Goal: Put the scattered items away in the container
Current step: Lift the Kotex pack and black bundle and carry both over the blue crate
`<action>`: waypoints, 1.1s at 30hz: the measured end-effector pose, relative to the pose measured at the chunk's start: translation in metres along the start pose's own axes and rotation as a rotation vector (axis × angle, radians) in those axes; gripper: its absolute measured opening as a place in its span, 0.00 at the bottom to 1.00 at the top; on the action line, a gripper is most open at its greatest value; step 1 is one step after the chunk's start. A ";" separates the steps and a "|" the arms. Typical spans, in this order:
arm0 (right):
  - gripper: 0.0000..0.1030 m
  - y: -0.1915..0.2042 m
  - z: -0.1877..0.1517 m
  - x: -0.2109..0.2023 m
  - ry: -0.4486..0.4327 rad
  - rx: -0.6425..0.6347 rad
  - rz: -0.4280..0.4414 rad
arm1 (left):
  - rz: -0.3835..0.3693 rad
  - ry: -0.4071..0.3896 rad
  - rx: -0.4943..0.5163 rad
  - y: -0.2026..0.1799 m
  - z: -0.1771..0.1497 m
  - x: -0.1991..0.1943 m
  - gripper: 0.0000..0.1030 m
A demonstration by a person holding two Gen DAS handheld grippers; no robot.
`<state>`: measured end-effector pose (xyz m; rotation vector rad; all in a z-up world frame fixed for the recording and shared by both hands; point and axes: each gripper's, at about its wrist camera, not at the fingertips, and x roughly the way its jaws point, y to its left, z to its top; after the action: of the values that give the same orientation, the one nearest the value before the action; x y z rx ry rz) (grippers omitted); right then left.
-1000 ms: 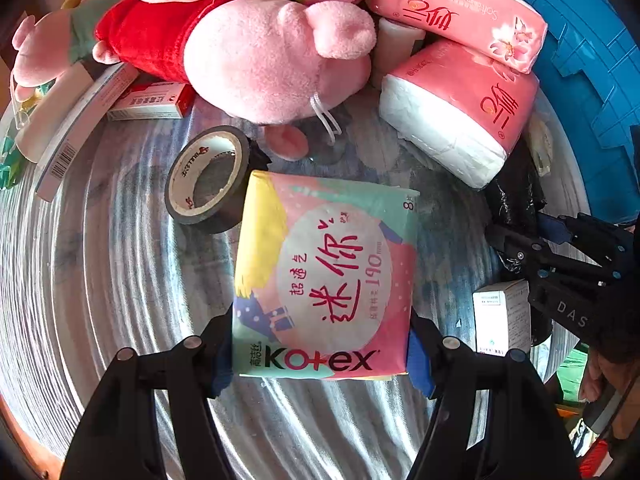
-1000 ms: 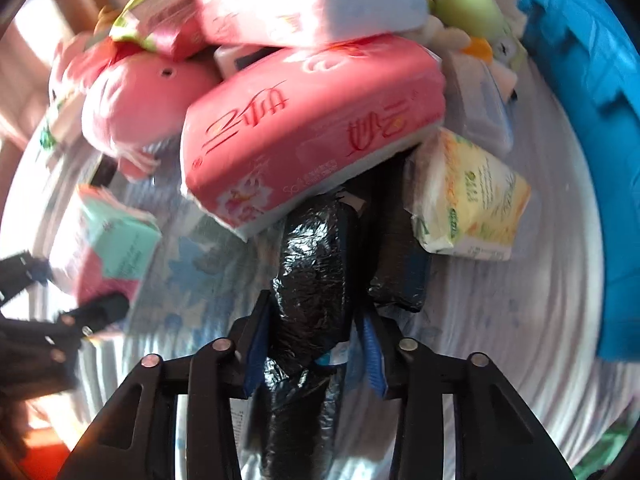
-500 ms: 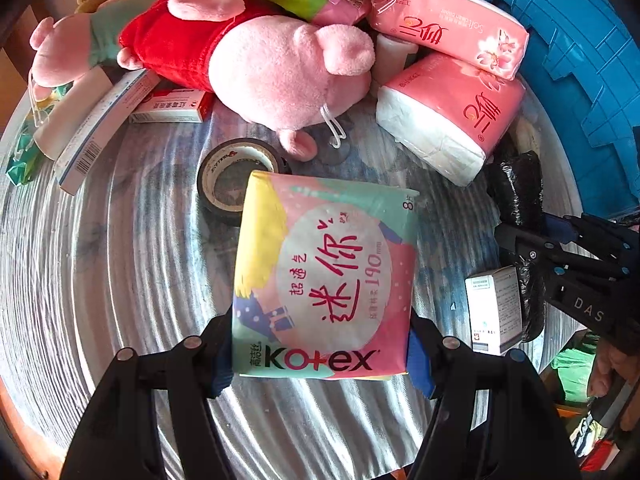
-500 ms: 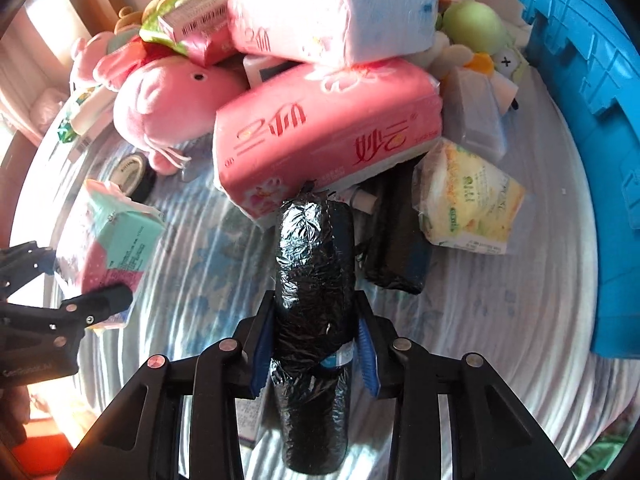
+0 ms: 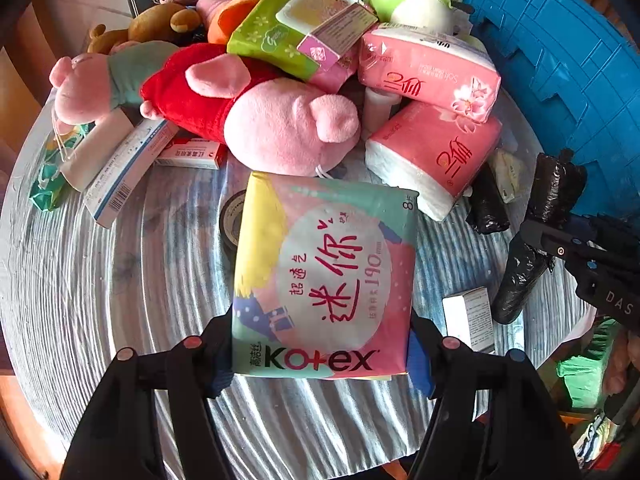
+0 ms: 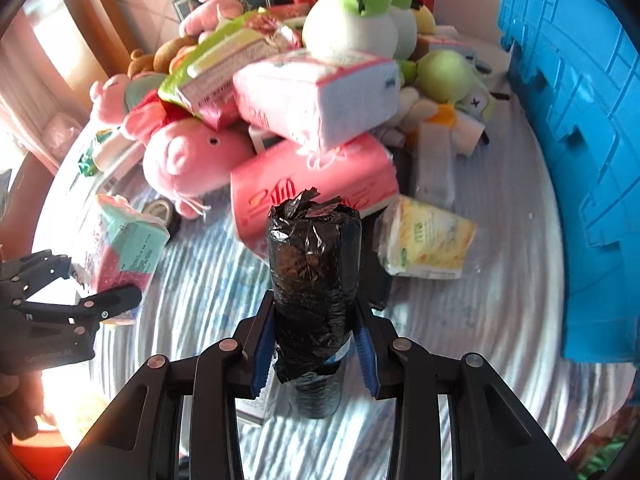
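Item 1. Your left hand-held gripper point(image 5: 320, 354): clenched on the flat pastel Kotex pad packet point(image 5: 326, 276), one finger on each side edge near the logo end. The packet is held above the striped blue-white cloth surface point(image 5: 120, 280), overlapping a black tape roll point(image 5: 232, 216) that lies on the cloth.

Item 2. Your right hand-held gripper point(image 6: 316, 350): grasping the black crinkled plastic-wrapped cylinder point(image 6: 314, 272), blue pads pressed on both its sides. The cylinder stands roughly upright between the fingers, clear of the cloth; its lower end projects below the pads.

Item 3. Blue ribbed plastic container point(image 6: 580, 160): at the right edge of the surface, its outer wall facing you. Neither held item is inside it.

Item 4. Heap at the far side of the surface:
- pink plush pig in a red dress point(image 5: 256, 116), lying on its side;
- two pink soft tissue packs point(image 5: 430, 68), one stacked on the other;
- green wet-wipe pack point(image 5: 288, 28), resting on the pig and the tissue packs;
- green-and-white plush toy point(image 6: 352, 20), topmost.

Item 5. Loose on the cloth:
- yellow-green tissue pouch point(image 6: 430, 240), just beside the lower tissue pack;
- small white carton point(image 5: 470, 318), near the right gripper;
- long white barcode box point(image 5: 128, 172), at the left beside a red-and-white box point(image 5: 192, 154).
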<state>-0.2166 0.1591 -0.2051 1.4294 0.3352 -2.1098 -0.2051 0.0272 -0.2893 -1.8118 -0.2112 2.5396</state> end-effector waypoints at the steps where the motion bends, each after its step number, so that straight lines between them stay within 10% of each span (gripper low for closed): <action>1: 0.34 -0.002 0.000 -0.004 -0.007 -0.001 0.002 | 0.002 -0.007 0.001 -0.001 0.002 -0.006 0.65; 33: 0.34 -0.028 0.062 -0.211 -0.382 -0.063 0.093 | 0.081 -0.385 0.055 -0.044 0.064 -0.178 0.65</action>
<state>-0.2230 0.2169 0.0093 0.9584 0.1796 -2.2152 -0.2095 0.0481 -0.0963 -1.3230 -0.0709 2.8983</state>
